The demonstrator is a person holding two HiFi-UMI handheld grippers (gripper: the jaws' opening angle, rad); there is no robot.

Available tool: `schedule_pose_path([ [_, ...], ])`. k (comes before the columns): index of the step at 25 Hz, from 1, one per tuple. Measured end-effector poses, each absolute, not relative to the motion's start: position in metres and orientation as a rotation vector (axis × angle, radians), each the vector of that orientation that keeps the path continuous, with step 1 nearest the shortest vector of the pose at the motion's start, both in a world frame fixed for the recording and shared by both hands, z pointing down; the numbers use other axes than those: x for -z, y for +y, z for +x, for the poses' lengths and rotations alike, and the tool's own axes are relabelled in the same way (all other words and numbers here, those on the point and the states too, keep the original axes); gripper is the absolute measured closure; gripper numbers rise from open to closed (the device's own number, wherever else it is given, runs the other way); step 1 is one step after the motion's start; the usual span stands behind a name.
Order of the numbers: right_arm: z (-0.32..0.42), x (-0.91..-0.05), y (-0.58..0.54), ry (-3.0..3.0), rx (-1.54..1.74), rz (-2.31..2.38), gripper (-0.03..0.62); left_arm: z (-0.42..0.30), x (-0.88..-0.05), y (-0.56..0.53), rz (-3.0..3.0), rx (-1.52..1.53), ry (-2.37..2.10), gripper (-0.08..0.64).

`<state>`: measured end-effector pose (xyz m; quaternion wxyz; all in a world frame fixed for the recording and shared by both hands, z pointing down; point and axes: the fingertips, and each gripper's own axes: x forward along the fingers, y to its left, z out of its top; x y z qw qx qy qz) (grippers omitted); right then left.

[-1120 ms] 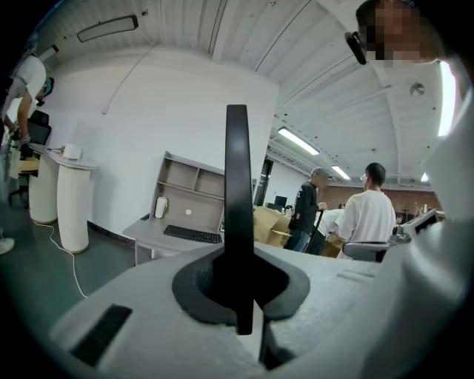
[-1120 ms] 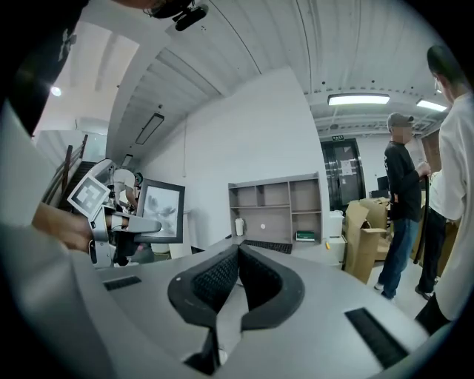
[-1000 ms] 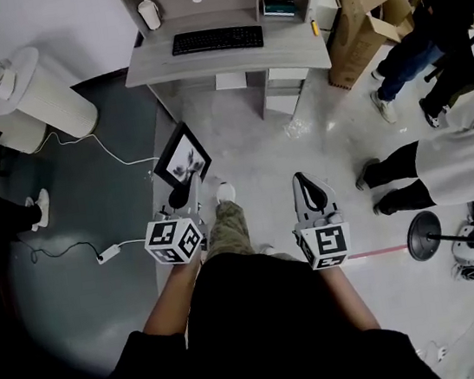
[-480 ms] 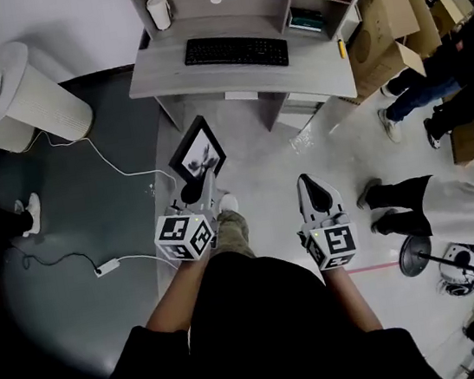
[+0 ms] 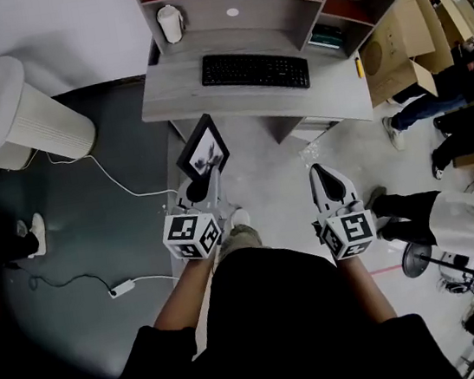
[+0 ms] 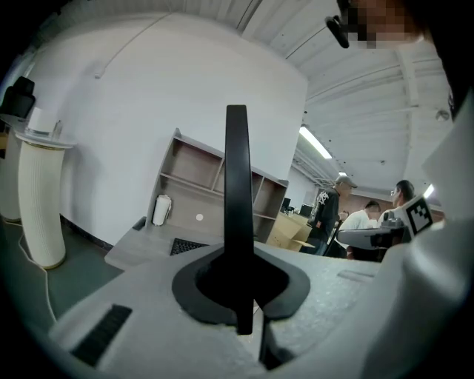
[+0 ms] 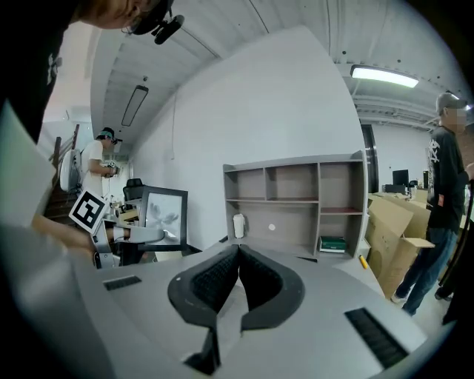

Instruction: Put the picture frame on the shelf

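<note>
no readable words, numbers or brand names anywhere.

only signs: black-and-white square code patterns, no letters, on left marker cube (image 5: pixel 193 234) of left gripper (image 5: pixel 197 181) and on right marker cube (image 5: pixel 348 234) of right gripper (image 5: pixel 321 169).

round dark print on side of cardboard box (image 5: pixel 393 53): too small to read.

white print on dark shirt of person (image 7: pixel 444 185) at right edge of right gripper view: blurred, unreadable.
</note>
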<state>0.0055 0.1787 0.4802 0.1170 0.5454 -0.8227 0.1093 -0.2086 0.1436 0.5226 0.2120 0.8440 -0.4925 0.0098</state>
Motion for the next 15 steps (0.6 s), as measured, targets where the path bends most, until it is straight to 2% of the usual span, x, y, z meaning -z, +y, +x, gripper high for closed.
schedule_pose_path([
  [15,-0.016,-0.506,0.118,-2.267,-0.394,1.645,0.58,-0.226,-0.524,0.067,2.366,0.036,-1.232,0.535],
])
